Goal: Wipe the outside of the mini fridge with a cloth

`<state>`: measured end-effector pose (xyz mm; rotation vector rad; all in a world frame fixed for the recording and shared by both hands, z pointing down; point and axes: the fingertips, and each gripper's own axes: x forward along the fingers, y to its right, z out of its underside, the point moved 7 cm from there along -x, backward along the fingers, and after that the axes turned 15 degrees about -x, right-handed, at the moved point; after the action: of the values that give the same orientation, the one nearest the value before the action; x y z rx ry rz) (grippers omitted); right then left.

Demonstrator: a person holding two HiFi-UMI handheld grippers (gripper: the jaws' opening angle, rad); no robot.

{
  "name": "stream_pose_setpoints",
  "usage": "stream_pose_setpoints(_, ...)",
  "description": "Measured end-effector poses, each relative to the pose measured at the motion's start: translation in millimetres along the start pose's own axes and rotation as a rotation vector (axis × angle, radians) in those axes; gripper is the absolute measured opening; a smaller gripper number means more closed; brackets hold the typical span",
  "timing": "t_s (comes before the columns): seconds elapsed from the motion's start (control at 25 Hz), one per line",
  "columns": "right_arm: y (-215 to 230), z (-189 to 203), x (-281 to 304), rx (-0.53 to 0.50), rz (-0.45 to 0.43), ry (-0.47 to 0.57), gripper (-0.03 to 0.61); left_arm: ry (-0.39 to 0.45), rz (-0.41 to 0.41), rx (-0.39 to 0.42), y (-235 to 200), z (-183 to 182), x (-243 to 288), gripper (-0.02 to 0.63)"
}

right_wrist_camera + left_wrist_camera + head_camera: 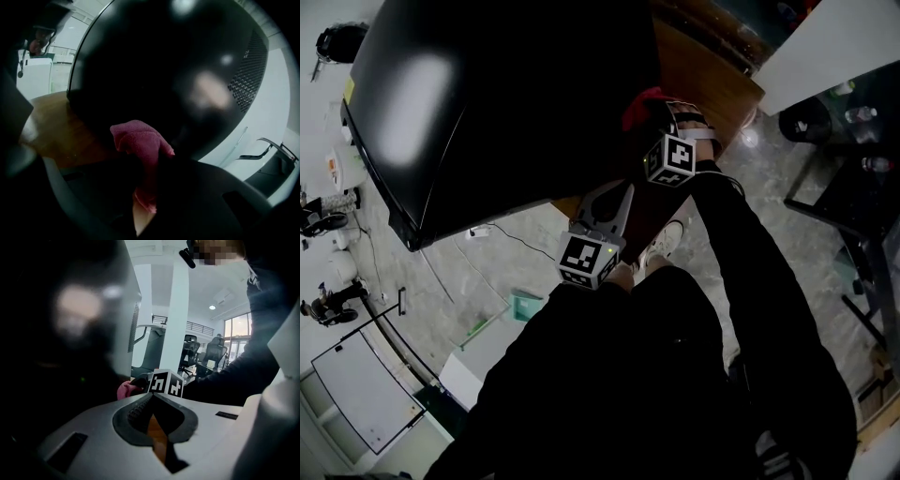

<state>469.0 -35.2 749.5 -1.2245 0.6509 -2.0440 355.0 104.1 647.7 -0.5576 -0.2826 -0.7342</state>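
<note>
Fridge (506, 103) is sitting on the wooden table (712, 84), black and glossy, with one side facing the right gripper (145, 187). That gripper is pinching a red cloth (140, 143), which is bunching up and sticking out past the jaws close to the fridge's lower side; whether it is touching, I cannot tell. The left gripper (152, 397) is hanging beside the fridge, its jaws pressing together on nothing. The cloth is looking soft and light, so a firm pinch at its middle should be enough. The fridge is likely heavy, stiff and slick, needing steady pressure and no holding.
</note>
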Motion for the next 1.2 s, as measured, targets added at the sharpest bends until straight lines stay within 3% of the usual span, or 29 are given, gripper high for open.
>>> stream_pose_setpoints(0.12,16.3,-3.6,-32.0,0.109,0.021,0.050,0.081,-0.004,0.031,0.027,6.2,-10.4,-9.8,0.006)
stream_pose_setpoints(0.28,24.6,-20.5,-99.3,0.310,-0.014,0.145,0.081,-0.009,0.084,0.044,16.6,-16.7,-36.7,0.006)
stream_pose_setpoints(0.44,14.6,-60.8,-163.7,0.551,-0.069,0.252,0.081,-0.021,0.129,0.022,22.3,-23.7,-78.7,0.006)
stream_pose_setpoints(0.56,-2.6,-96.7,-204.8,0.757,-0.099,0.316,0.080,-0.034,0.179,0.050,27.4,-28.8,-115.1,0.006)
stream_pose_setpoints(0.64,-8.6,-123.3,-228.1,0.837,-0.100,0.344,0.077,-0.036,0.209,0.059,27.3,-38.4,-139.0,0.006)
stream_pose_setpoints(0.92,10.3,-209.0,-285.3,0.898,0.025,0.371,0.077,-0.005,0.392,0.024,9.1,-76.9,-196.1,0.006)
stream_pose_setpoints(1.2,3.4,-312.7,-313.6,0.954,0.194,0.406,0.077,-0.027,0.477,0.048,-36.1,-90.9,-284.6,0.006)
